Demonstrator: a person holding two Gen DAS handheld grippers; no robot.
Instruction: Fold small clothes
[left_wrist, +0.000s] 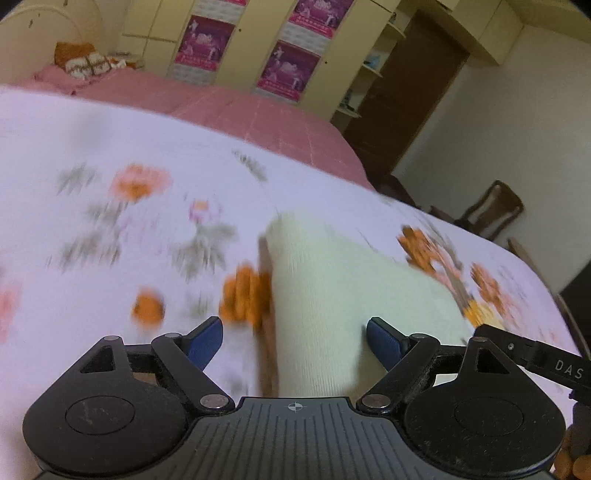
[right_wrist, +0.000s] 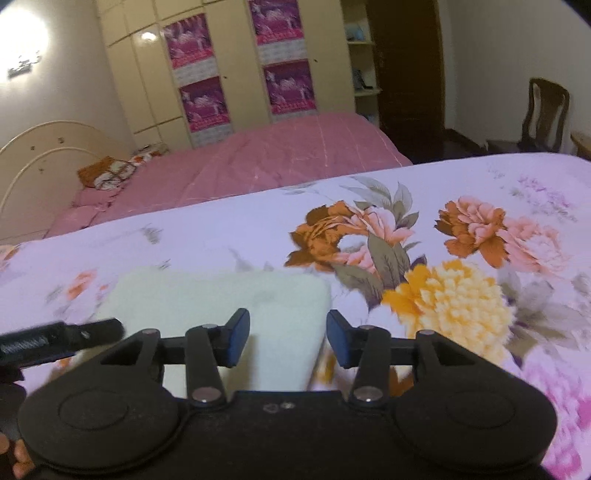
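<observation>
Blue-padded fingers of the left gripper (left_wrist: 294, 341) stand wide apart and hold nothing, with the cream knit garment (left_wrist: 332, 295) lying flat on the floral bedspread (left_wrist: 110, 221) directly ahead of them, its near end running in under the open jaws. Seen from the right wrist, the right gripper (right_wrist: 288, 338) is likewise spread and empty, and the cream knit garment (right_wrist: 229, 299) sits just beyond its left finger, its squared right edge falling roughly between the two pads. Beyond the garment, the pink bed (right_wrist: 277, 158) and the wardrobe (right_wrist: 221, 66) fill the background. The left view is smeared by motion, so fine detail of the cloth there is unclear. My reading is that the cloth is already partly folded into a neat block and neither gripper has a hold, so this sits between folds. The next move probably calls for both grippers to pinch the garment's near edge and carry it over.
</observation>
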